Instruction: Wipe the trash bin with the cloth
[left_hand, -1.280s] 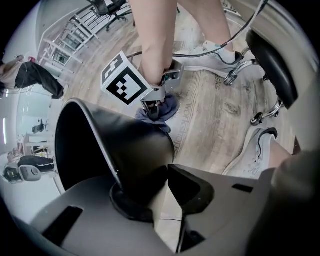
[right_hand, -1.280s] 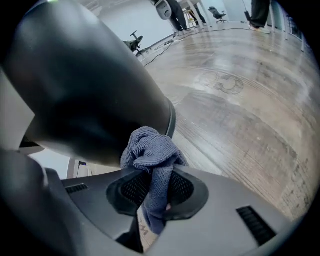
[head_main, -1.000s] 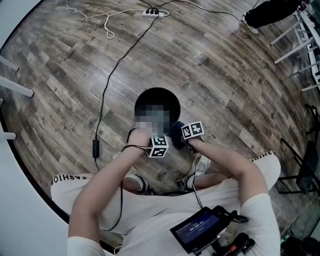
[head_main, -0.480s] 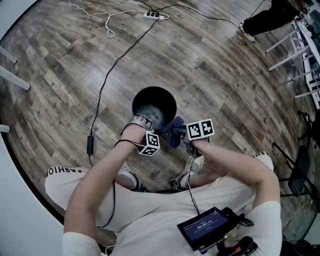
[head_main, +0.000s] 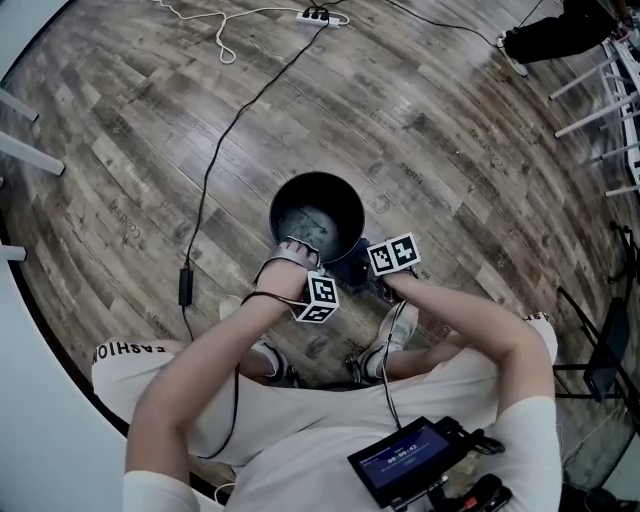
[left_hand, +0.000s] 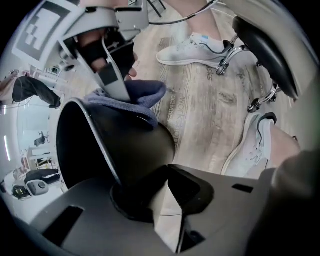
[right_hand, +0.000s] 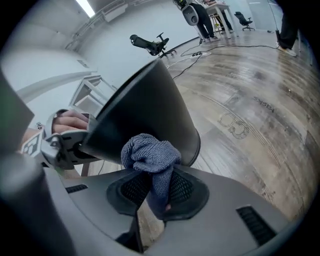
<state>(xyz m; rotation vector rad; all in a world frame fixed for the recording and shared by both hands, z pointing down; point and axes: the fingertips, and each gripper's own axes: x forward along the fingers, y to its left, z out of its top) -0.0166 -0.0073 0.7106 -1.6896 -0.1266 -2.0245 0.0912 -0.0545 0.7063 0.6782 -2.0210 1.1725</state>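
Closing on the near wall of the trash bin (head_main: 300, 200), the left gripper (head_main: 298, 248) has one jaw inside the rim and one outside. Its jaws have just been narrowing, and the pads now look pressed on the black wall. The bin itself stands on the same planks as half a second ago, mouth up, just in front of the person's feet.

To the right, the blue cloth (right_hand: 150, 152) is bunched in the right gripper (right_hand: 159, 190), whose jaws are clamped tight on its tail. The wad touches the bin's outer wall up near the rim. Half a second ago a broader patch of blue showed beside the bin. Now less of it shows, tucked between bin and gripper.

On the wooden floor (head_main: 450, 150) at the left, a black cable (head_main: 212, 160) runs from a power strip (head_main: 318, 15) towards the person. White sneakers (head_main: 400, 325) sit close under the bin. A small screen (head_main: 405, 462) rests at the person's lap. Dark chair frames (head_main: 600, 350) stand well apart at the right.

From above, the forearms and the marker cubes (head_main: 318, 298) cover both sets of jaws and most of the cloth.
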